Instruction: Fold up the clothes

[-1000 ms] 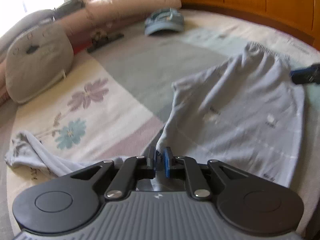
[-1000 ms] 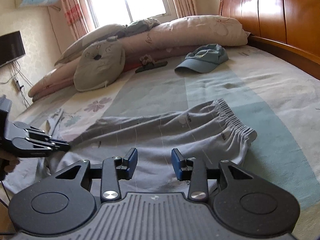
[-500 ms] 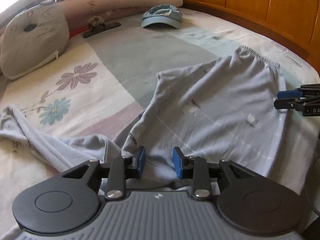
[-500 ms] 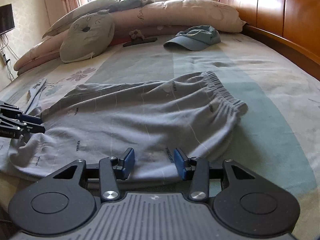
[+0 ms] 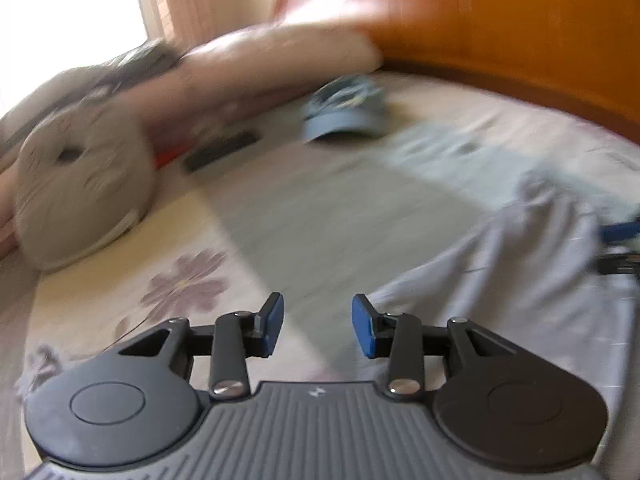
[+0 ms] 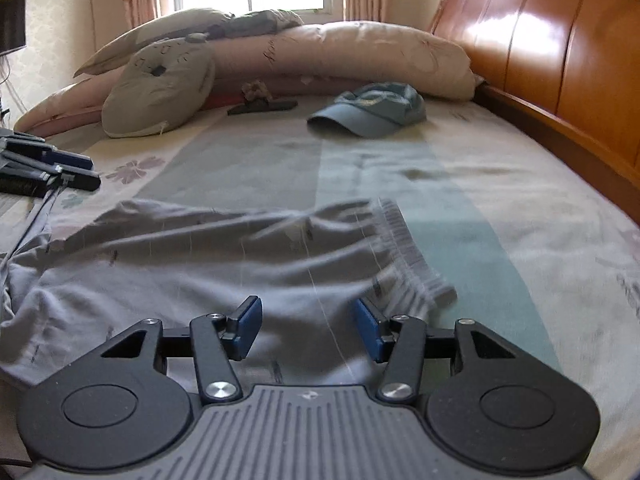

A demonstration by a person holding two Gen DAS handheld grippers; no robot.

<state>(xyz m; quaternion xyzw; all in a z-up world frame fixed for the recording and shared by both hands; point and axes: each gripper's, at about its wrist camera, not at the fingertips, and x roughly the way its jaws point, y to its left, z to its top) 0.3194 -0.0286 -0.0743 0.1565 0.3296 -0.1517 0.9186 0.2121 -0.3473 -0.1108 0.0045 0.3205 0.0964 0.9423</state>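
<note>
Trousers (image 6: pixel 224 264) were spread flat on the bed (image 6: pixel 500 184), left claw (image 5: pixel 317 330) and right claw (image 6: pixel 308 330) both opening with nothing gripped, cap (image 6: pixel 372 110) shown sharply only by right wrist view, left view blurred.

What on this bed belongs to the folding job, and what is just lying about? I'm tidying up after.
For the job:
- grey trousers
- left gripper, jaws opening, nothing between them
- right gripper, jaws opening, above the trousers

Lying about:
- blue cap
- round grey cushion
- long pink pillow
- dark clip-like item
</note>
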